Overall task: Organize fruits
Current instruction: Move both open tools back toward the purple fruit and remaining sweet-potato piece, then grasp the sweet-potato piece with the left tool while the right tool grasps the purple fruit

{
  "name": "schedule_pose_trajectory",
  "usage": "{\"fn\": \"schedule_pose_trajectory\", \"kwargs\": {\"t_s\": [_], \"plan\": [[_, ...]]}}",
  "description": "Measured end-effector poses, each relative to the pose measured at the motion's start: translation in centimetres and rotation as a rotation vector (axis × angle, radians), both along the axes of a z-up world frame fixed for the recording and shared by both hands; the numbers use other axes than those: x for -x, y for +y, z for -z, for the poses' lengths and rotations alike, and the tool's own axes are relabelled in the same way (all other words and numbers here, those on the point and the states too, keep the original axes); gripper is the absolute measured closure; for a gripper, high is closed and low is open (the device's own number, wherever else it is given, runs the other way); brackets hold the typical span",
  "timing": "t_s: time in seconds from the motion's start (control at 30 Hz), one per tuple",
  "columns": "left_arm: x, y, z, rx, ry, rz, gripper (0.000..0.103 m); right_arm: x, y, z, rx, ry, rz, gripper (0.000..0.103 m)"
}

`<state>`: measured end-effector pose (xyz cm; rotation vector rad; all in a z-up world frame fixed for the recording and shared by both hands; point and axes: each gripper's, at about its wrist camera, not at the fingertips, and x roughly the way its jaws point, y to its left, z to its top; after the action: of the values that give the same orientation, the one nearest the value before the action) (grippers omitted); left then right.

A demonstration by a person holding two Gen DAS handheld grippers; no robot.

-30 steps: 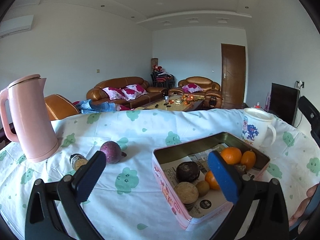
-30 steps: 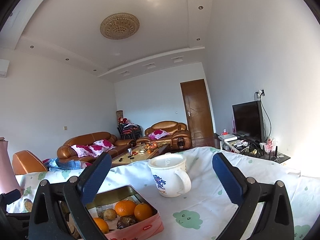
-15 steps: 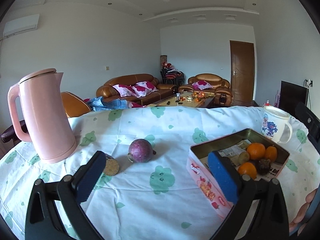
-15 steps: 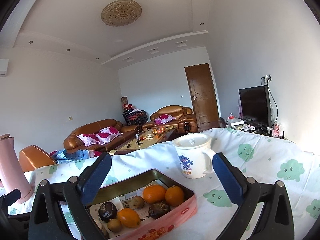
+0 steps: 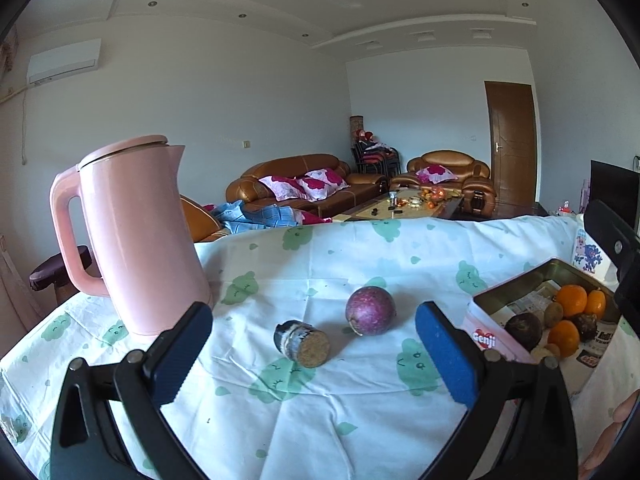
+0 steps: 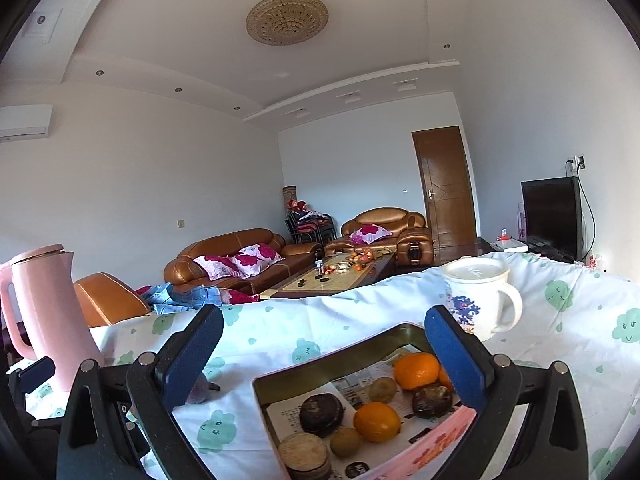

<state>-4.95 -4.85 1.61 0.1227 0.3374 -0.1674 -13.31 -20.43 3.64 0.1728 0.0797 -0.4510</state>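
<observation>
A purple passion fruit (image 5: 370, 310) lies on the tablecloth, with a small brown cork-topped piece (image 5: 302, 344) lying on its side to its left. My left gripper (image 5: 314, 350) is open and empty, just in front of both. A pink tin box (image 5: 496, 334) at the right holds several oranges (image 5: 571, 300) and dark and brown fruits. In the right wrist view my right gripper (image 6: 320, 354) is open and empty above the tin (image 6: 420, 448), over its fruits (image 6: 376, 420). The passion fruit (image 6: 200, 390) peeks out behind the right gripper's left finger.
A tall pink kettle (image 5: 132, 236) stands at the left of the table. A white mug with a lid (image 6: 478, 298) stands behind the tin. The table's far edge drops to a living room with sofas.
My left gripper has swung left, away from the tin, so the passion fruit and cork piece now sit between its fingers. My right gripper has tilted down over the tin.
</observation>
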Motion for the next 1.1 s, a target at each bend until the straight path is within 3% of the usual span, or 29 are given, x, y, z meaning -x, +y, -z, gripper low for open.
{"fn": "schedule_pose_trajectory", "kwargs": {"t_s": [0.5,0.7,0.93,1.1], "plan": [[-3.4,4.0,0.3,0.028,0.045,-0.051,0.0,-5.2,4.1,0.6,0.0,0.036,-0.062,0.001],[-5.3,5.1,0.7,0.031,0.089,-0.063,0.0,-4.9,3.7,0.8,-0.03,0.02,-0.069,0.001],[-8.4,6.7,2.5,0.025,0.294,0.009,0.0,-4.5,2.7,1.0,-0.088,-0.002,-0.073,0.001],[-9.6,5.2,3.3,0.026,0.358,0.078,0.0,-5.1,2.4,1.2,-0.109,0.021,-0.107,0.001]]}}
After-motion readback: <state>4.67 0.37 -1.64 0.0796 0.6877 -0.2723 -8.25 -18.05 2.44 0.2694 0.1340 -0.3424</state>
